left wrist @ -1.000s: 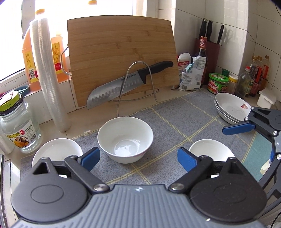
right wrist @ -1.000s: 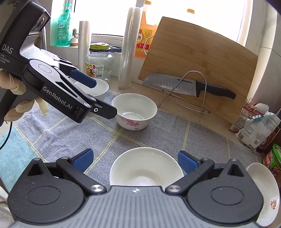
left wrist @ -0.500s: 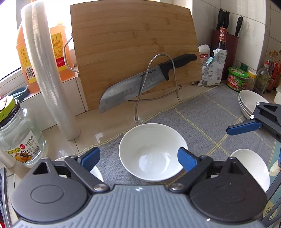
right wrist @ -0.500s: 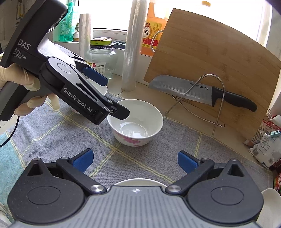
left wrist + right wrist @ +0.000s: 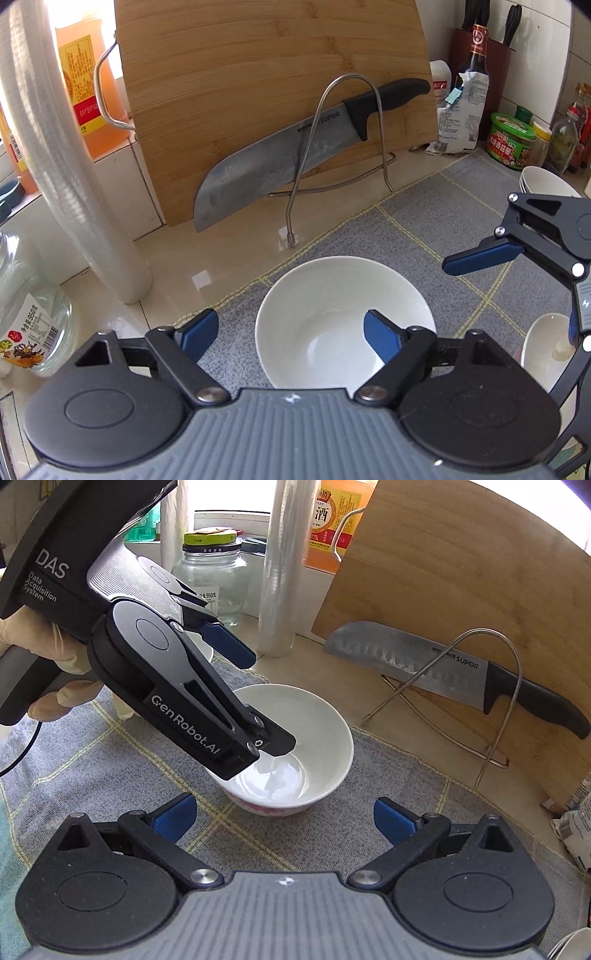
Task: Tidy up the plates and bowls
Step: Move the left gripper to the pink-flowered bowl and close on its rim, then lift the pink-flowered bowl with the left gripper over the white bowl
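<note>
A white bowl with a pink flower print [image 5: 343,314] [image 5: 295,760] stands on the grey mat. My left gripper [image 5: 291,332] is open and straddles its near-left rim, with the right finger inside the bowl and the left finger outside; it also shows in the right wrist view [image 5: 255,701]. My right gripper [image 5: 284,816] is open and empty, just in front of the bowl, and appears in the left wrist view [image 5: 517,266]. A second white bowl [image 5: 543,350] sits at the right. Stacked white plates [image 5: 543,182] stand further back right.
A bamboo cutting board [image 5: 273,92] leans on a wire rack with a large knife [image 5: 295,147] across it. A plastic wrap roll [image 5: 70,166], a glass jar [image 5: 29,325] and oil bottles stand at the left; sauce bottles and a green tub [image 5: 511,140] at the right.
My left gripper moved forward and down until its fingers straddle the flowered bowl's rim. My right gripper advanced past the plain bowl toward the flowered one.
</note>
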Demonstrator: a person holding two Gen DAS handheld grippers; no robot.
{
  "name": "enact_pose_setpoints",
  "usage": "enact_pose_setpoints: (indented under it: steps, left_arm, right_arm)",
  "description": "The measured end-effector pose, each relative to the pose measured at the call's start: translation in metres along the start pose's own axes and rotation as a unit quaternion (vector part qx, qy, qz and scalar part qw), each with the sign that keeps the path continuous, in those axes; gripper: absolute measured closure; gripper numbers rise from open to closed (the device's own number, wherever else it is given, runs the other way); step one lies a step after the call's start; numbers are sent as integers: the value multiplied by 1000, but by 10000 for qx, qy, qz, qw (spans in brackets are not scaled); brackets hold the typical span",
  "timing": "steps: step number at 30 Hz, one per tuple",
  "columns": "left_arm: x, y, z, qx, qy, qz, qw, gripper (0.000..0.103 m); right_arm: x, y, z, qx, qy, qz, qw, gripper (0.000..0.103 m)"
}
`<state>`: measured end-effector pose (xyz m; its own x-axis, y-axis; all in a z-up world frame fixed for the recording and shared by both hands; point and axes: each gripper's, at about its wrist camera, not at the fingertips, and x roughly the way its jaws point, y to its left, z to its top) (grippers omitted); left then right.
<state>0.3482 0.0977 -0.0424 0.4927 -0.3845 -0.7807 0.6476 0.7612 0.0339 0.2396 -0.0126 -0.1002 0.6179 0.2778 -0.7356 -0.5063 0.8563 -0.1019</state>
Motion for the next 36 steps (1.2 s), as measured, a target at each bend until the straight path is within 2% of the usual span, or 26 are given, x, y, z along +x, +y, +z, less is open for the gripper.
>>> enact_pose_setpoints:
  steps: [18,26,29,36]
  left_arm:
    - [20,6,2,-38,252,-251,9994,32]
    - [21,7,2,-67,273,-374,9989,36]
    - [21,7,3,-71,279,-423,9987,40]
    - [21,6,3,-92,291,-485,9984,41]
  right_arm:
    - [27,-5,12,-82,217,215,9995,0]
    - [28,-6,15,-49,236,257,9994,13]
    - [27,-3,15,-97,219,247,9994,15]
    - [24,2,16,-171,158,168,9996,18]
